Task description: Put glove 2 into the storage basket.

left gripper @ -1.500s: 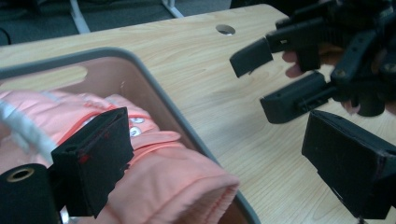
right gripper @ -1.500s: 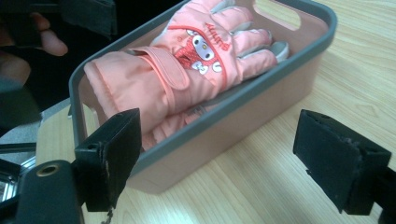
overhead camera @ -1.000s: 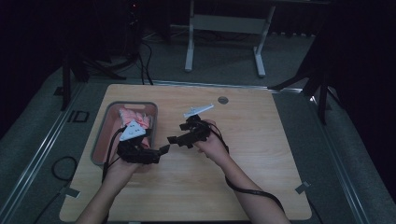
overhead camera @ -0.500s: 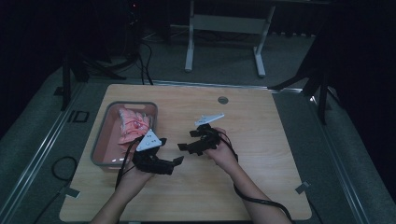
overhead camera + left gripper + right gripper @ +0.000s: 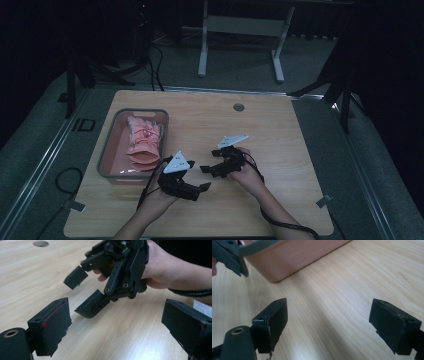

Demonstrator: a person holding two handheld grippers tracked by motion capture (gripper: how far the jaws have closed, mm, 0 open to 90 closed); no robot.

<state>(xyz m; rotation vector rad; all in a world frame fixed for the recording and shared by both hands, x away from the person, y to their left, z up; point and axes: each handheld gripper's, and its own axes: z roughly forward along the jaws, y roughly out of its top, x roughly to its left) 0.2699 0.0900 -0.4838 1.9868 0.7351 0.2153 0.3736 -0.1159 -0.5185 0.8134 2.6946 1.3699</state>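
Pink folded cloths point(image 5: 144, 142) lie stacked inside the grey-rimmed pink plastic bin point(image 5: 107, 156) near the left edge of the pale wooden worktop point(image 5: 280, 130), likely gathered there for tidiness. Both hands hover over bare wood at the front middle, empty. The left gripper point(image 5: 201, 187) has its fingers point(image 5: 51, 327) well apart, gripping nothing; the right gripper point(image 5: 206, 170) likewise holds its fingers point(image 5: 270, 323) spread. Each points toward the other. I can read no label or writing anywhere from here.

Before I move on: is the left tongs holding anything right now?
No: in the left gripper view the left tongs stand wide open, with bare wooden table between the jaws and nothing gripped.
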